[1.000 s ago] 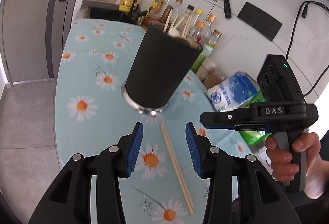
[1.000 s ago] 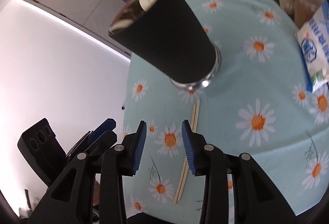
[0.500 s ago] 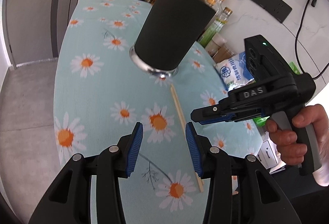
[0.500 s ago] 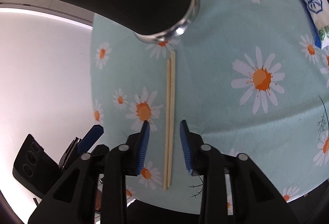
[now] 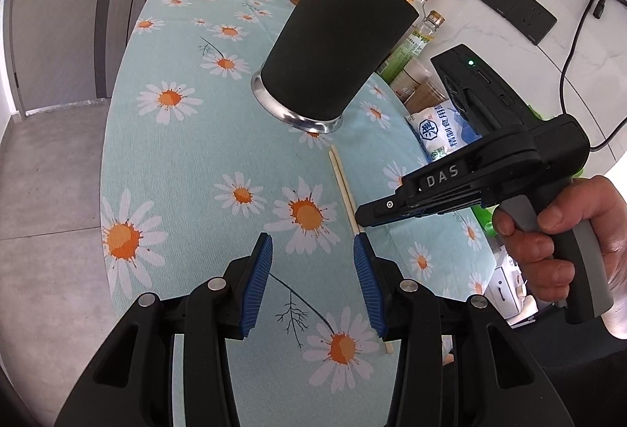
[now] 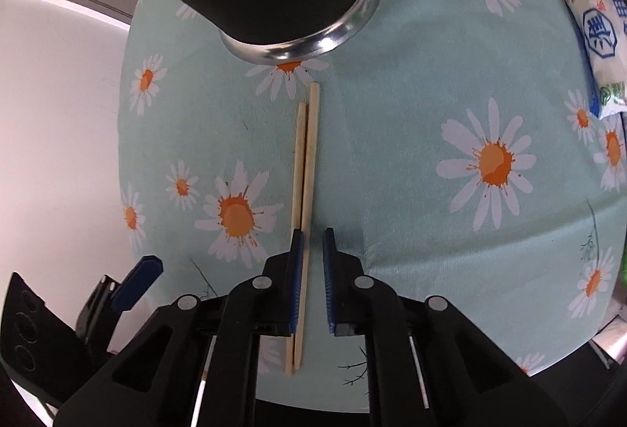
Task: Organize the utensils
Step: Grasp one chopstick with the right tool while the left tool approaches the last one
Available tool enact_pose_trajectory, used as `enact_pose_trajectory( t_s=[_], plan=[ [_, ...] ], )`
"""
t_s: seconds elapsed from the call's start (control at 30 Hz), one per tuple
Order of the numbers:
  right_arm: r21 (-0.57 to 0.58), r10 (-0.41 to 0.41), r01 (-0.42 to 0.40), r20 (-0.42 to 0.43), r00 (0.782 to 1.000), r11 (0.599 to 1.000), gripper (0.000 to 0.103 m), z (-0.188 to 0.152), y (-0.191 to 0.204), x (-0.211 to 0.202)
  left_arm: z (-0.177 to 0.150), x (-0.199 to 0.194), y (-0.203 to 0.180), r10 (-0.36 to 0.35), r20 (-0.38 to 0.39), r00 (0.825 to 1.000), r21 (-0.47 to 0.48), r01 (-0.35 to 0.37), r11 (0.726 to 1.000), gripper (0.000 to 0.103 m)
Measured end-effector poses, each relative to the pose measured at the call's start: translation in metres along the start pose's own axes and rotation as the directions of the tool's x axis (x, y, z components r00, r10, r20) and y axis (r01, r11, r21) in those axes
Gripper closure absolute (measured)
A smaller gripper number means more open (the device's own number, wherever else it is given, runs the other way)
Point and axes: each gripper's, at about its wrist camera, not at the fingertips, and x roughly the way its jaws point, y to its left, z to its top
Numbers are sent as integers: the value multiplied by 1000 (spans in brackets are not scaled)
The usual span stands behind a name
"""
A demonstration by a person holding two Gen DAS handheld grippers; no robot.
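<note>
Wooden chopsticks (image 6: 305,168) near tablecloth (image 6: 411,137) edge, right tool (image 6: 311,254) closing astride them

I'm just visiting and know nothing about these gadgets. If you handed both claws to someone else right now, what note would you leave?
Left claw: open, empty, above the daisy tablecloth.
Right claw: jaws have just been closing around the chopsticks; a gap shows, no pinch yet.
The chopsticks lie flat on the cloth in front of the black holder.
Done: lined up. Left: pinch, lift, drop them into the holder.
</note>
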Motion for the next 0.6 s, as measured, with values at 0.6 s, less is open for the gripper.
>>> enact_pose_trajectory(
  t_s=[0.6],
  plan=[
    [21,-128,128,-24,992,992,99,13,38,11,5,16,-2,10,-69,998,23,-9,1000,62]
  ],
)
